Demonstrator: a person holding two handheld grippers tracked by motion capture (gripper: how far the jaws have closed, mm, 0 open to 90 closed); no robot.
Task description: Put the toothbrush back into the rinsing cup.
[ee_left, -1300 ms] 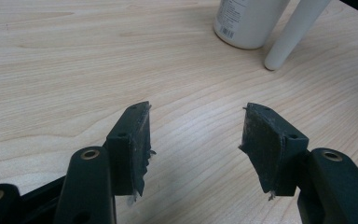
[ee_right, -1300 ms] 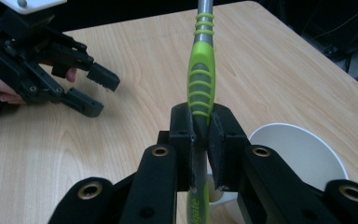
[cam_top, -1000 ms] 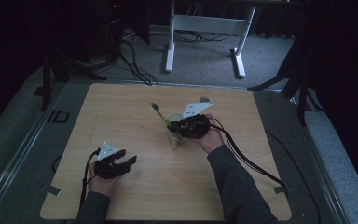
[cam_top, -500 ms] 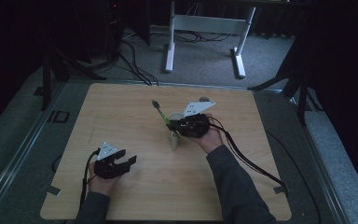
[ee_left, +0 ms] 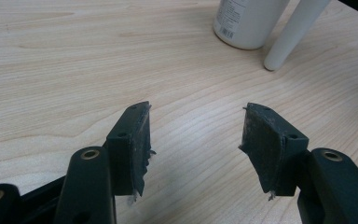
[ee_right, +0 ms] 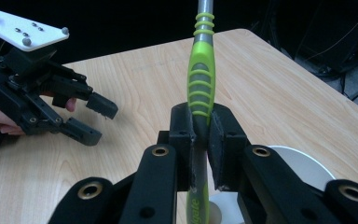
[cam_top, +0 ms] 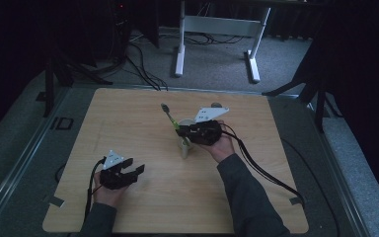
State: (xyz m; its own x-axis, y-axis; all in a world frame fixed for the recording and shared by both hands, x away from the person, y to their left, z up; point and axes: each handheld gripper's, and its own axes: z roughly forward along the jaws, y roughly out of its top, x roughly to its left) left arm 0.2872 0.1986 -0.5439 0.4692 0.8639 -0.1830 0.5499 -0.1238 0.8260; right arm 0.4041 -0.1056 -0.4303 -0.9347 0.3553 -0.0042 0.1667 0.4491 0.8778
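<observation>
Pale wood grain covers the table (cam_top: 143, 123). In the high view the right gripper (cam_top: 181, 132) sits near the middle of it, jaws clamped on a green-handled toothbrush (cam_top: 170, 117) whose grey head end slants up and away beyond the jaw tips; a white tube (cam_top: 184, 148) stands just below those tips. The left gripper (cam_top: 134, 170) rests well apart from them, toward the near left — jaws spread.

In the left gripper view the two black jaws stand wide apart with bare wood between them; ahead and to the right of the jaws stand a white bottle (ee_left: 249, 23) and, just beside it, the leaning white tube (ee_left: 294, 32).

In the right gripper view the jaws are pressed together on the toothbrush (ee_right: 201, 79) handle, which rises straight up from between the pads (ee_right: 220, 140) — the green ribbed grip just above them. A white round rim (ee_right: 303, 165) shows behind the right jaw. Off to the left, the left gripper (ee_right: 95, 119) hangs open over the table.
</observation>
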